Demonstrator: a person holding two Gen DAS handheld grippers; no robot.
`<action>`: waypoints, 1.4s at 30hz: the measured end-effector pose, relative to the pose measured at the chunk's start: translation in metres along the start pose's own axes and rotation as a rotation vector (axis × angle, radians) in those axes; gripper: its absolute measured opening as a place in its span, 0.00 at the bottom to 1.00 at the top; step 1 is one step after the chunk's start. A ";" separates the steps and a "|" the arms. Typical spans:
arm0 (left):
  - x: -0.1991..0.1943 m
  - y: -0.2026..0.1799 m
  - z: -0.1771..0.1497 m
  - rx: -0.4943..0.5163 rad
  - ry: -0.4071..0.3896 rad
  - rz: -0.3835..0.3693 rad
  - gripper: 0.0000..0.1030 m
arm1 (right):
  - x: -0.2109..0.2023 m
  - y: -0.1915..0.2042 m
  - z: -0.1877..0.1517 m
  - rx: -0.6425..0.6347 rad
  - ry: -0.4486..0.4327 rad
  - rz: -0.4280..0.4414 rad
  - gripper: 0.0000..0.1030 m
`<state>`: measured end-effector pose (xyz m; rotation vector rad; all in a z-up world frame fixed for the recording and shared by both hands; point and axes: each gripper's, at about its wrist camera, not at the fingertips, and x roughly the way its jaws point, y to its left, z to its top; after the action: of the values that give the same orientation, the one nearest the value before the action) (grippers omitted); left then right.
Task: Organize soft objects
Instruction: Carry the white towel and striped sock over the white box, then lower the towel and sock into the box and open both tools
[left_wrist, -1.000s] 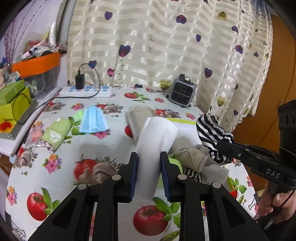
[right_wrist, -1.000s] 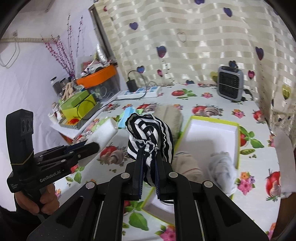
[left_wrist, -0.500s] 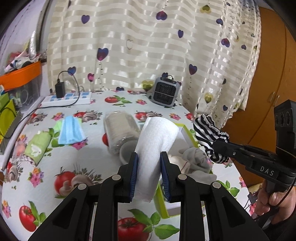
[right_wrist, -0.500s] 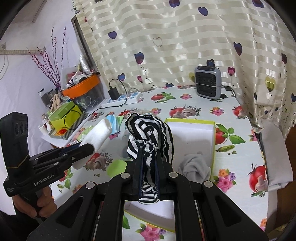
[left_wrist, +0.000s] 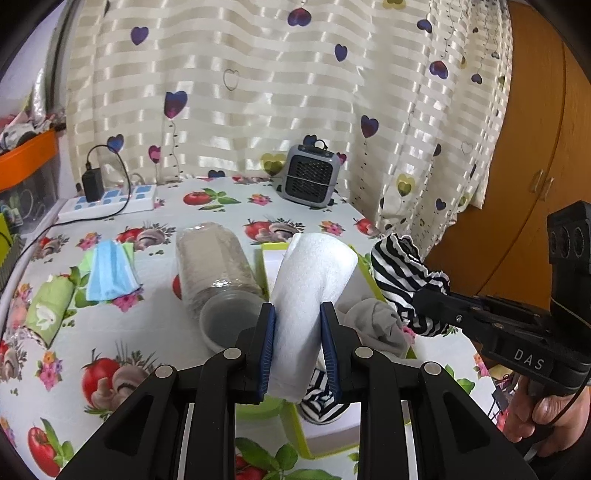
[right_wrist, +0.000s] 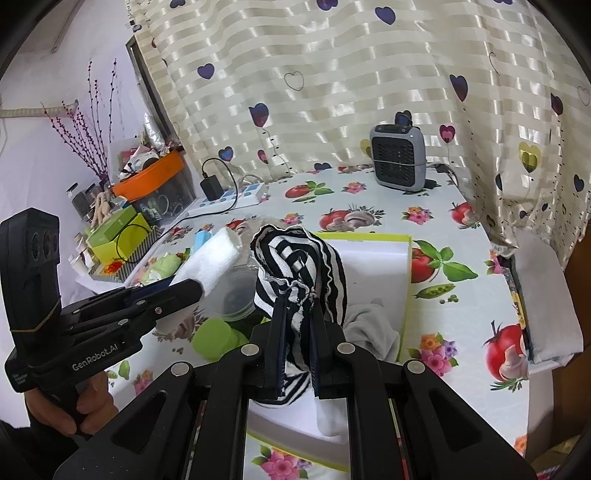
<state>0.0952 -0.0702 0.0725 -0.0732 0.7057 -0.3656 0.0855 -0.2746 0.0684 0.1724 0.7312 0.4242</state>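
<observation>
You've got both hands loaded: your left gripper (left_wrist: 298, 345) has its fingers clenched on the rolled white towel (left_wrist: 314, 288), held up on a tilt above the near-left corner of the green-rimmed box (right_wrist: 405, 280), and your right gripper (right_wrist: 295, 345) is pinching the bunched striped cloth (right_wrist: 301, 275) right over the box's near half. Inside the box a grey sock (right_wrist: 373, 326) already lies crumpled, with another striped piece showing below it at the near end, so this looks like the drop-off step, mid-task. Left of the box sit the clear jar (left_wrist: 212, 275) on its side, the blue face mask (left_wrist: 110, 275) and a green roll (left_wrist: 50, 314), not yet sorted. Next, I'd say, lower each bundle into a bare patch of the box beside the sock before you let the fingers go.
</observation>
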 end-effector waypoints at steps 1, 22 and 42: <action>0.003 -0.001 0.001 0.000 0.002 -0.001 0.22 | 0.001 -0.002 0.000 0.003 0.000 -0.002 0.10; 0.078 -0.014 0.023 -0.004 0.089 -0.020 0.22 | 0.043 -0.048 0.016 0.065 0.041 -0.050 0.10; 0.141 -0.016 0.021 -0.025 0.246 -0.018 0.25 | 0.085 -0.063 0.013 0.036 0.140 -0.097 0.41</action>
<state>0.2028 -0.1364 0.0039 -0.0582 0.9537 -0.3867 0.1706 -0.2942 0.0070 0.1414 0.8812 0.3325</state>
